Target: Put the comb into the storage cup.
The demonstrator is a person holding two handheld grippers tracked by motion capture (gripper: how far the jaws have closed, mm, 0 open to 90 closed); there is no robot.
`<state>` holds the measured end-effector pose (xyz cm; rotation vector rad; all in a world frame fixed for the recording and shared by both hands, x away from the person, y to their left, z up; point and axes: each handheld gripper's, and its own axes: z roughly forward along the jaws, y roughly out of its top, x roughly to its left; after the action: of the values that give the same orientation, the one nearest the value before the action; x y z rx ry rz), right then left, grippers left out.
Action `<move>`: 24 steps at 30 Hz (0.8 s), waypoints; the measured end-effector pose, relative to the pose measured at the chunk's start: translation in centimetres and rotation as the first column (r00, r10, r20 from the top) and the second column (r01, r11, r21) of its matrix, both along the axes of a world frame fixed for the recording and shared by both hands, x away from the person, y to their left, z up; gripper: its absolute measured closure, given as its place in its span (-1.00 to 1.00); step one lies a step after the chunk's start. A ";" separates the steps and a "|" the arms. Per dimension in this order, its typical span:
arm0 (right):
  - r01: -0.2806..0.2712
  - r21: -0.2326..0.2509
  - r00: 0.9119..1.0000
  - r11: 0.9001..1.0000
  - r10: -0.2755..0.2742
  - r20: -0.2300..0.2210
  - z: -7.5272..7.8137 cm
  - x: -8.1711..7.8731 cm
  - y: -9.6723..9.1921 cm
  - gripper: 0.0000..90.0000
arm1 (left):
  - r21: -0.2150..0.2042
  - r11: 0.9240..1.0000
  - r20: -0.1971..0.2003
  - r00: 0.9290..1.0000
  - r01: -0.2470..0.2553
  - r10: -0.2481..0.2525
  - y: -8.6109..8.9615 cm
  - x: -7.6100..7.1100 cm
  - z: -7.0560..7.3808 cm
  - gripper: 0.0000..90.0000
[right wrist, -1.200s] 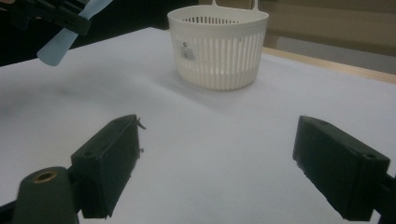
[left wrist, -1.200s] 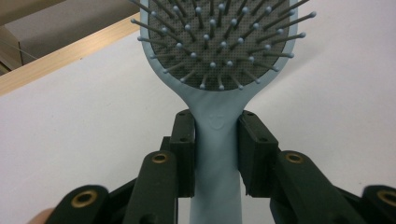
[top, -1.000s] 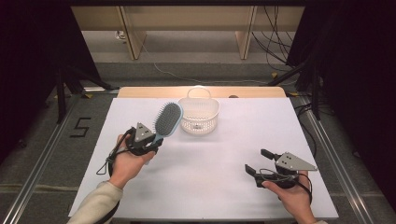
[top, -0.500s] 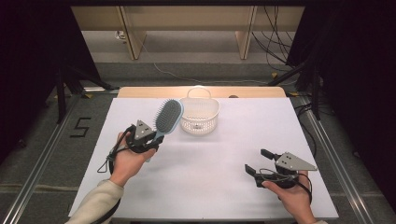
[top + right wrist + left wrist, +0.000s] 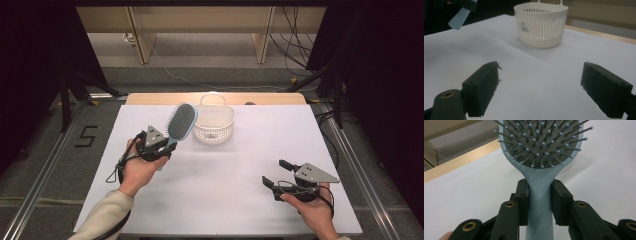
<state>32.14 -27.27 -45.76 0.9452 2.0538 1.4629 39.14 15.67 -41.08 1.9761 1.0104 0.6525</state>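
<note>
Gripping hairbrush point(image 5: 541, 195) handle, left tool point(image 5: 540, 202); basket point(image 5: 214, 123) beside.

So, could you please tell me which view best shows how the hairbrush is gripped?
The left gripper view: the tongs clamp the hairbrush by its handle, just below the bristles. The high view shows it small, beside the basket; the right gripper view catches only its handle end.

black "5" on floor point(image 5: 88, 136) left of table; basket point(image 5: 541, 25) sticker unreadable.
</note>
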 end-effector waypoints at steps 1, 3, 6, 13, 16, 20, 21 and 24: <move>0.000 -0.001 1.000 1.000 0.000 0.001 0.0 0.0 0.0 -0.65 | -0.002 1.000 0.002 1.000 -0.002 0.002 0.0 0.0 0.0 0.55; 0.000 -0.001 1.000 1.000 0.000 0.001 0.0 0.0 0.0 -0.65 | -0.008 1.000 0.002 1.000 -0.004 0.004 0.0 0.1 0.1 0.55; 0.000 -0.001 1.000 1.000 0.000 0.001 0.0 0.0 0.0 -0.65 | -0.006 1.000 0.002 1.000 -0.002 0.002 0.0 0.1 0.2 0.55; 0.000 -0.001 1.000 1.000 0.000 0.002 0.0 0.0 0.0 -0.65 | -0.014 1.000 0.011 1.000 -0.007 0.007 0.0 0.3 0.4 0.55; 0.000 0.000 1.000 1.000 0.000 0.002 0.0 0.0 0.0 -0.65 | -0.018 1.000 0.014 1.000 -0.008 0.008 -0.1 0.3 0.5 0.55; 0.000 -0.001 1.000 1.000 0.000 0.001 0.0 0.0 0.0 -0.65 | -0.022 1.000 0.016 1.000 -0.011 0.012 0.0 0.4 0.7 0.55; 0.001 -0.001 1.000 1.000 -0.001 0.001 0.0 0.0 0.0 -0.65 | -0.021 1.000 0.018 1.000 -0.012 0.012 0.0 0.4 0.7 0.55; 0.000 -0.001 1.000 1.000 0.000 0.002 0.0 0.0 0.0 -0.65 | -0.021 1.000 0.019 1.000 -0.012 0.013 0.0 0.4 0.7 0.55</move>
<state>32.16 -27.27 -45.78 0.9430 2.0530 1.4622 39.59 15.64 -40.35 1.9437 1.0151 0.6635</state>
